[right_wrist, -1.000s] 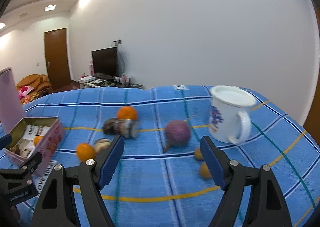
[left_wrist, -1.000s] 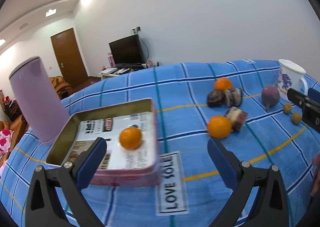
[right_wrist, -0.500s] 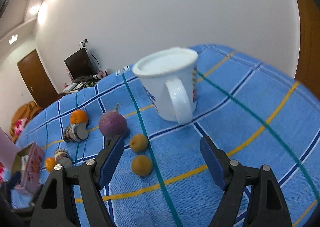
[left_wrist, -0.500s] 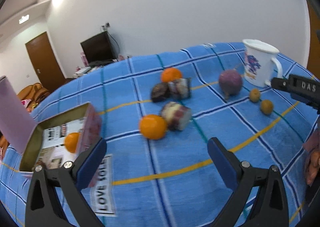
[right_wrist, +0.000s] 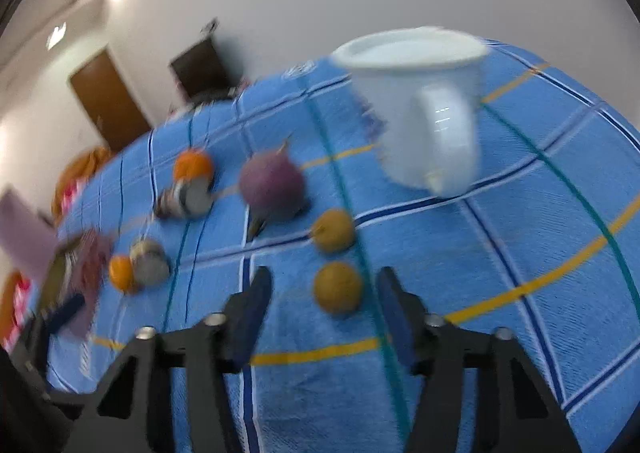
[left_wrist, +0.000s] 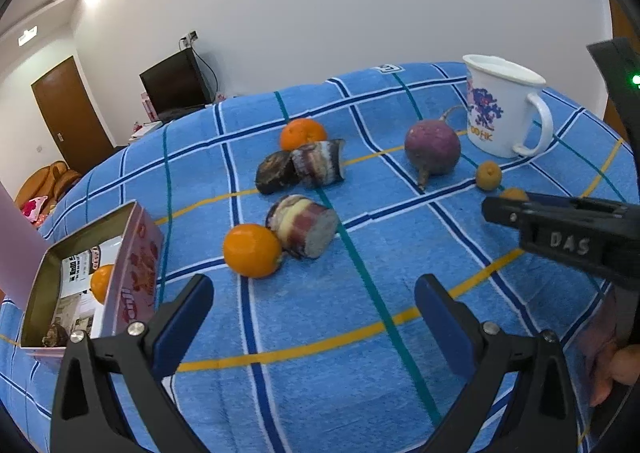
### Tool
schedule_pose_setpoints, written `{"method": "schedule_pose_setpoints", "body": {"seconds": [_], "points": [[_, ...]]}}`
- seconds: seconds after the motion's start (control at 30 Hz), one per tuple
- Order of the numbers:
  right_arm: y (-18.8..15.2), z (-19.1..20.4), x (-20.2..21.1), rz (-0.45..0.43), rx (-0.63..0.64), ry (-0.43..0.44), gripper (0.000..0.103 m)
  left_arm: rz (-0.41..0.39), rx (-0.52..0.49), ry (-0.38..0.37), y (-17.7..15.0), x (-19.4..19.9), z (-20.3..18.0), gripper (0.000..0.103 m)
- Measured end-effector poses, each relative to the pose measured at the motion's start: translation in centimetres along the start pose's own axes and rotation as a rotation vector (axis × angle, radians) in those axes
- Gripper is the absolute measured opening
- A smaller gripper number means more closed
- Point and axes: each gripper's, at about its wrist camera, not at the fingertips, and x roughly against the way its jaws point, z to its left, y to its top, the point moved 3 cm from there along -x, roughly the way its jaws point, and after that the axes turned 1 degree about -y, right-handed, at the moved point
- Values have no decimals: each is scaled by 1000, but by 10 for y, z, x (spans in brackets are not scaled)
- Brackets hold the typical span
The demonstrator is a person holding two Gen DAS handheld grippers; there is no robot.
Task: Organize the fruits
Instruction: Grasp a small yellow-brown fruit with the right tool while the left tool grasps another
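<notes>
My left gripper (left_wrist: 314,311) is open and empty above the blue checked cloth, just short of an orange (left_wrist: 252,250) that lies against a cut purple-and-cream chunk (left_wrist: 306,226). A pink tin (left_wrist: 86,279) at the left holds another orange (left_wrist: 102,283). A third orange (left_wrist: 302,133) lies farther back. My right gripper (right_wrist: 324,313) is open, its fingers on either side of a small yellow-brown fruit (right_wrist: 337,287); a second one (right_wrist: 333,230) lies just beyond. A purple round fruit (right_wrist: 272,186) lies behind them. The right wrist view is blurred.
A white mug (left_wrist: 502,109) stands at the back right, close behind the small fruits. Two more dark cut chunks (left_wrist: 300,169) lie mid-table. A lilac lid (left_wrist: 16,245) leans at the tin's left. The right gripper's body (left_wrist: 560,233) crosses the left wrist view.
My left gripper swung right from over the tin toward the loose orange. My right gripper moved right and forward to the small yellow-brown fruit, and its fingers narrowed around it.
</notes>
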Motion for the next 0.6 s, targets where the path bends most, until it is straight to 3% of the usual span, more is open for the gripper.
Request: {"method": "schedule_pose_setpoints", "body": {"seconds": [0.13, 0.3, 0.4, 0.5, 0.6], "points": [[-1, -2, 0, 7, 29, -41, 28, -2, -5, -9, 2, 0, -5, 103], [3, -18, 10, -12, 40, -51, 28, 4, 8, -39, 10, -2, -15, 102], [11, -40, 30, -96, -8, -50, 28, 17, 41, -79, 21, -7, -23, 100], [18, -63, 49, -187, -37, -104, 28, 22, 69, -144, 37, -14, -43, 97], [19, -80, 58, -222, -69, -124, 28, 35, 74, -196, 50, -24, -69, 85]]}}
